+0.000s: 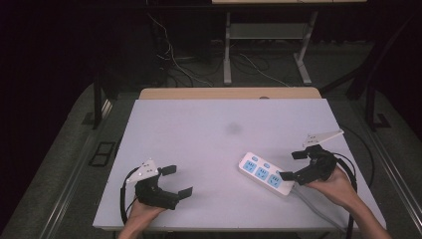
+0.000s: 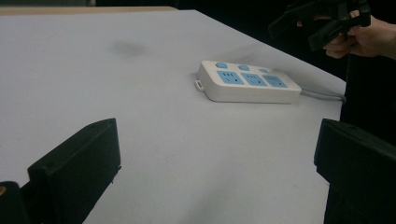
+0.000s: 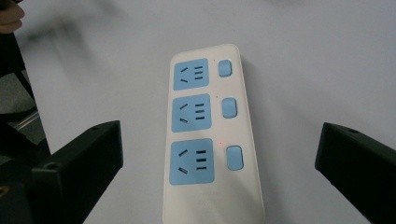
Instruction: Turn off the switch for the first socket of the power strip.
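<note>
A white power strip (image 1: 265,174) with three blue sockets and three blue switches lies on the white table (image 1: 209,134) at the front right; a grey cable leaves its near end. In the right gripper view the power strip (image 3: 210,135) lies between and below my jaws, with a small red light lit beside the nearest switch. My right gripper (image 1: 293,165) hovers open just above its right end. My left gripper (image 1: 177,181) is open at the front left, empty. The left gripper view shows the power strip (image 2: 247,82) farther off, with the right gripper (image 2: 322,23) above it.
The table's right edge runs close behind the power strip. A faint grey smudge (image 1: 233,128) marks the tabletop's middle. Beyond the table stand a desk's legs (image 1: 227,50) and loose cables on the floor. Black cables trail from both grippers.
</note>
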Available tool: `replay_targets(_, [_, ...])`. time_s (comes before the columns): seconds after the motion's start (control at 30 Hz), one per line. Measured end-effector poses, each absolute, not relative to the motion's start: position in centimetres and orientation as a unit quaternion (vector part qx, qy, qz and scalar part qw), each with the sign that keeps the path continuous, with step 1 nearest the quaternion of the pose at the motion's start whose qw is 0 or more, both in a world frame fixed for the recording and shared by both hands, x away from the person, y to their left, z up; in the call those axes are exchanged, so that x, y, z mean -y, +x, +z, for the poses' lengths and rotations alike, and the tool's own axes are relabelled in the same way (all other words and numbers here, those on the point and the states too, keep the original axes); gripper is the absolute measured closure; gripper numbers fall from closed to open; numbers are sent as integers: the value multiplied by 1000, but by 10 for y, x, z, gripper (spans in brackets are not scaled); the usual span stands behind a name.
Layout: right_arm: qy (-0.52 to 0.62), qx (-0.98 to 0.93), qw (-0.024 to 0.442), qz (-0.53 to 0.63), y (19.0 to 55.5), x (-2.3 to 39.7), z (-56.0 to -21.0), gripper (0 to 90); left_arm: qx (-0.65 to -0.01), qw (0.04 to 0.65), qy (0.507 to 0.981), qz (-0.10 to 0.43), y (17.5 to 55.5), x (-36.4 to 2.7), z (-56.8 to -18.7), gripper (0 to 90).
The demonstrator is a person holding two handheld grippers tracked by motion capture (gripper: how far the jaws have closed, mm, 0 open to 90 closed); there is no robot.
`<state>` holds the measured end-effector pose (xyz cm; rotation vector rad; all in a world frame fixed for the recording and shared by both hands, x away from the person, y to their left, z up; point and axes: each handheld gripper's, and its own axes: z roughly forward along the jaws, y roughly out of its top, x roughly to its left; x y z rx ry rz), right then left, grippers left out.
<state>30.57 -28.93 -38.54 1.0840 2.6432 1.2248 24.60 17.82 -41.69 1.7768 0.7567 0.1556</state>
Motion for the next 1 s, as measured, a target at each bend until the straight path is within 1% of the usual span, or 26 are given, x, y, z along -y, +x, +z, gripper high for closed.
replay_targets(0.43, [346,-869,8,355,317,287,-389,16,-322,562,759,65,246,-178,-418,0])
replay_targets(0.47, [343,-870,8,353,318,288,-389,71,-322,562,759,65,246,-178,-418,0])
replay_targets(0.53, [339,-872,4,353,319,287,-389,89,-323,563,758,65,246,-179,-418,0])
replay_targets(0.57, [329,-877,-1,350,321,287,-389,156,-323,563,758,65,246,-179,-418,0])
replay_targets(0.6, [328,-879,-1,347,322,286,-389,182,-323,563,758,66,246,-179,-418,0])
replay_targets(0.63, [328,-879,-1,347,322,286,-389,182,-323,563,758,66,246,-179,-418,0])
replay_targets(0.67, [325,-881,-1,344,323,285,-389,226,-323,563,758,66,246,-179,-418,0])
replay_targets(0.7, [320,-884,-3,342,323,284,-389,251,-323,563,758,66,246,-179,-418,0])
replay_targets(0.73, [316,-886,-3,339,325,282,-389,302,-323,563,758,66,246,-179,-418,0])
replay_targets(0.77, [316,-886,-3,339,325,282,-389,302,-323,563,758,66,246,-179,-418,0])
replay_targets(0.8, [309,-890,-1,336,326,280,-388,339,-323,563,758,66,246,-179,-418,0])
replay_targets(0.9, [306,-893,4,329,327,277,-387,398,-324,562,759,66,247,-179,-418,0])
replay_targets(0.93, [306,-893,4,329,327,277,-387,398,-324,561,759,65,247,-180,-418,0])
replay_targets(0.97, [305,-895,4,325,329,276,-387,445,-324,561,759,65,247,-180,-418,0])
replay_targets(1.0, [305,-895,4,325,329,276,-387,445,-325,561,759,65,247,-180,-418,0])
